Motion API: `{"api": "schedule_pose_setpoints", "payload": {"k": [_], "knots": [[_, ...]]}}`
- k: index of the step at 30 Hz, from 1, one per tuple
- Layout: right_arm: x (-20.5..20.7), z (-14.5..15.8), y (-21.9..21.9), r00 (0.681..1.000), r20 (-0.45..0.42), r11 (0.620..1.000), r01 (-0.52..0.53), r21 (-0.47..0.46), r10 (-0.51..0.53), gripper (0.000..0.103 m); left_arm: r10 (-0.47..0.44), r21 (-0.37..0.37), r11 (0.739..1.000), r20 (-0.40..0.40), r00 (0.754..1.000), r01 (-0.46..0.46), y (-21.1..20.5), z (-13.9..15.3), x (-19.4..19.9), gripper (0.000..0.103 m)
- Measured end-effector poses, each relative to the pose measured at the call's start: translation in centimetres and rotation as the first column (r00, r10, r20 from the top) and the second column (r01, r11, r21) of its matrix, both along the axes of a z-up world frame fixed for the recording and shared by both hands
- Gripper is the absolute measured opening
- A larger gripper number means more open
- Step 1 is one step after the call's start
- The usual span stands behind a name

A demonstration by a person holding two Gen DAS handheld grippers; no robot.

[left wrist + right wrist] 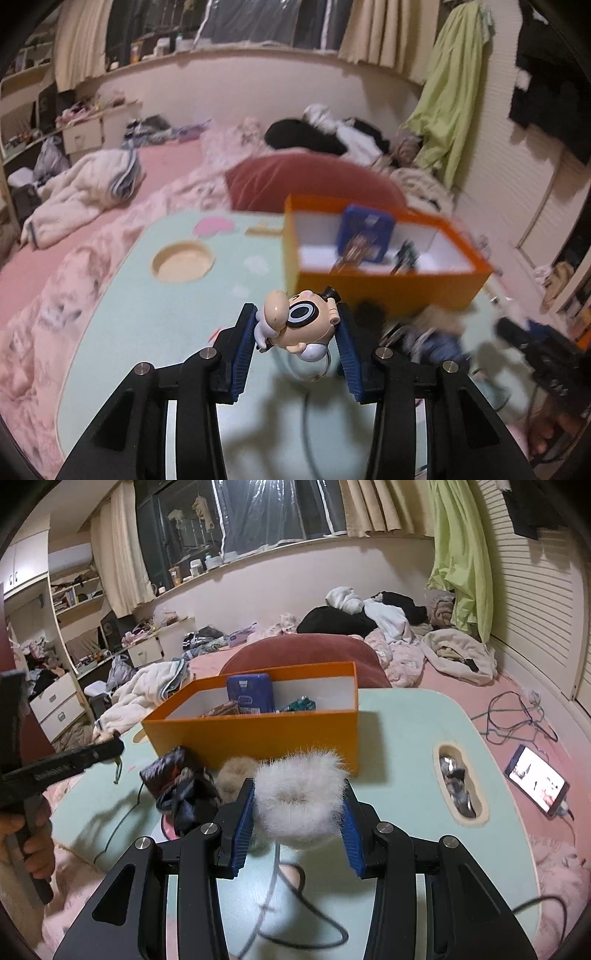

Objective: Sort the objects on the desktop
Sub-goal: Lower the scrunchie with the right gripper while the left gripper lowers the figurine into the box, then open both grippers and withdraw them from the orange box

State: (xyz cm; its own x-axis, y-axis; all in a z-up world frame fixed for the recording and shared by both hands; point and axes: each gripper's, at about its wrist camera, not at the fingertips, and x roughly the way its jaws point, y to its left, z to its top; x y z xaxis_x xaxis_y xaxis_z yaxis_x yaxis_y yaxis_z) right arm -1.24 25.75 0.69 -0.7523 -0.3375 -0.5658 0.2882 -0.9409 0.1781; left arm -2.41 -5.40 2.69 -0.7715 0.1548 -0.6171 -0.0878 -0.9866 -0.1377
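**Both grippers holding a small item over the pale green bench**

Nearest in the left wrist view, the left gripper (297, 334) has its jaws closed on a cartoon figure toy (295, 321), a round-headed doll with a ringed eye, lifted clear above the bench (155, 325). In the right wrist view, the right gripper (298, 812) has its jaws clamped on a white fluffy scrunchie (299, 797), its fur bulging over the blue pads.

Just beyond the scrunchie, on the bench, lie a tan fluffy ball (236, 771) and a dark crumpled bundle of fabric (181, 790), touching each other. A person's hand (26, 834) grips the other tool's handle at the left edge.

Behind them stands an orange box (258, 731), open-topped, with a blue case (249, 694) leaning upright inside among smaller items. Past the bench a red cushion (310, 181) rests on the pink bed (162, 158); a lit phone (537, 779) lies to the right.
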Motion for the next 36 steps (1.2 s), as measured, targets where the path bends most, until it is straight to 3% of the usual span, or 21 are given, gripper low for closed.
{"api": "schedule_pose_setpoints", "payload": {"k": [6, 10, 11, 13, 15, 17, 20, 24, 27, 31, 36], "knots": [[-4.1, 3.7, -1.7, 0.997, -0.072, 1.0, -0.012, 0.011, 0.013, 0.043, -0.045, -0.062, 0.997, -0.024, 0.999, 0.043, 3.6, 3.3, -3.9, 0.041], [-7.8, 4.2, -3.5, 0.998, -0.049, 0.998, -0.029, 0.049, 0.031, 0.044, -0.043, -0.086, 0.995, 0.022, 0.999, 0.045, 5.1, 2.5, -7.4, 0.045], [-8.6, 3.8, -3.8, 0.999, -0.036, 0.998, -0.02, 0.063, 0.023, 0.046, -0.031, -0.091, 0.995, 0.064, 0.997, 0.037, 5.1, 1.5, -8.3, 0.064], [-10.1, 1.7, -4.4, 0.999, 0.045, 0.994, -0.027, 0.106, 0.022, 0.065, -0.002, -0.106, 0.994, 0.131, 0.991, 0.016, 5.1, -0.3, -9.3, 0.092], [-10.7, -0.2, -4.4, 0.993, 0.12, 0.991, -0.012, 0.131, -0.003, 0.069, 0.01, -0.111, 0.994, 0.143, 0.99, 0.006, 4.9, -1.8, -9.2, 0.093], [-8.9, 0.0, -4.3, 1.0, 0.018, 0.991, 0.011, 0.13, -0.013, 0.07, 0.007, -0.063, 0.998, 0.117, 0.993, 0.0, 4.2, -2.1, -8.6, 0.096], [-8.2, 0.5, -4.0, 1.0, 0.018, 0.991, 0.01, 0.13, -0.012, 0.07, -0.002, -0.034, 0.999, 0.129, 0.992, 0.007, 3.9, -2.2, -8.4, 0.096], [-8.0, 0.7, -3.8, 1.0, 0.026, 0.992, 0.006, 0.129, -0.01, 0.07, 0.0, -0.084, 0.996, 0.062, 0.998, 0.005, 4.3, -1.2, -7.2, 0.096], [-7.8, 1.3, -2.7, 0.999, 0.042, 0.997, 0.002, 0.081, -0.005, 0.07, -0.009, -0.069, 0.998, -0.002, 1.0, 0.009, 4.0, 0.2, -5.9, 0.096], [-5.8, 2.0, -1.4, 0.998, 0.053, 0.998, -0.01, -0.057, 0.013, 0.07, -0.046, -0.051, 0.998, -0.039, 0.998, 0.044, 3.4, 1.7, -2.5, 0.096], [-1.5, 1.5, -1.3, 0.995, 0.084, 0.998, -0.05, -0.042, 0.054, 0.072, -0.077, -0.064, 0.995, -0.003, 0.997, 0.077, 2.3, -0.5, 2.7, 0.102]]}}
